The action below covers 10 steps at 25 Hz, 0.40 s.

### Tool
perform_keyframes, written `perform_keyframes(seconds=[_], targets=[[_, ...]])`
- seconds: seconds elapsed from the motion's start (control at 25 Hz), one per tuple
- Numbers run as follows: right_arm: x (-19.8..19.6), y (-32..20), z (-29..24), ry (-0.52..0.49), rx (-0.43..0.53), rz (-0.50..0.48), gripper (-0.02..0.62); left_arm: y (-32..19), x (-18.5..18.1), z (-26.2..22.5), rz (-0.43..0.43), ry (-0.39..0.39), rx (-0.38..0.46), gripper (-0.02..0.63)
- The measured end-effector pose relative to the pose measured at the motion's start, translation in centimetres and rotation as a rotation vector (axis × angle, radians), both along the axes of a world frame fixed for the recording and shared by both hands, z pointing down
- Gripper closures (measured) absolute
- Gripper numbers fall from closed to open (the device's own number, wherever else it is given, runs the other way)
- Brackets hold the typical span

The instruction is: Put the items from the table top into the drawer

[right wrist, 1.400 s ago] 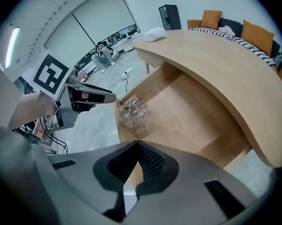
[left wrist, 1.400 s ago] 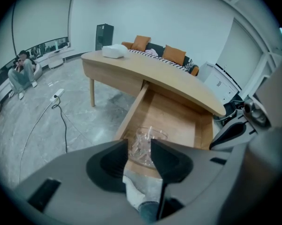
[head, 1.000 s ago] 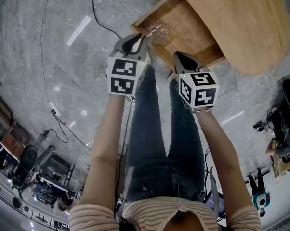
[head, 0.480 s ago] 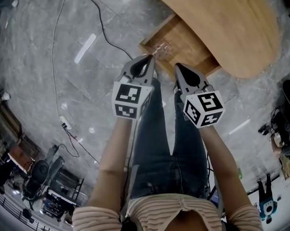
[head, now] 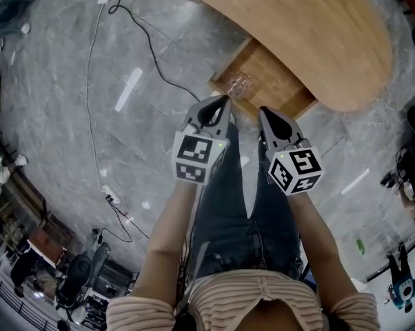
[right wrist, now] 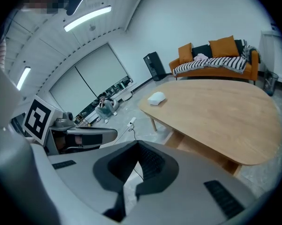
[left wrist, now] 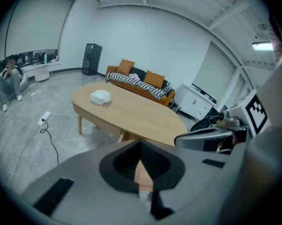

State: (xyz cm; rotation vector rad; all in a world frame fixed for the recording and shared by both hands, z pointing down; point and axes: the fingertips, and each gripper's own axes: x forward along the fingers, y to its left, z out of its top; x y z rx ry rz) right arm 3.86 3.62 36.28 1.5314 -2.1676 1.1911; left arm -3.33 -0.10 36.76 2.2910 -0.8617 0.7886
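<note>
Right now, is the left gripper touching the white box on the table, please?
Apart. The left gripper view shows the white box far across the table, well beyond the shut jaws of the left gripper.

Orange sofa (left wrist: 145, 81), black cable (head: 154, 55) on grey floor (head: 69, 116)

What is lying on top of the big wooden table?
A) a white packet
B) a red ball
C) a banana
A: a white packet is the only thing lying on the wooden table, and both gripper views show it there.
</note>
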Motion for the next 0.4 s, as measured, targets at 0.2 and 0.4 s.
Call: perform_keyframes(seconds=[0.2, 0.4], targets=[[-1.1, -0.1, -0.3, 0.003, -0.006, 0.086, 0.586, -1.2, 0.1, -0.6, 0.082, 0.029, -0.005, 0.592], [-1.8, -0.7, -0.5, 0.007, -0.009, 0.149, 0.586, -2.1, 0.1, 0.0, 0.147, 0.036, -0.026, 0.592]])
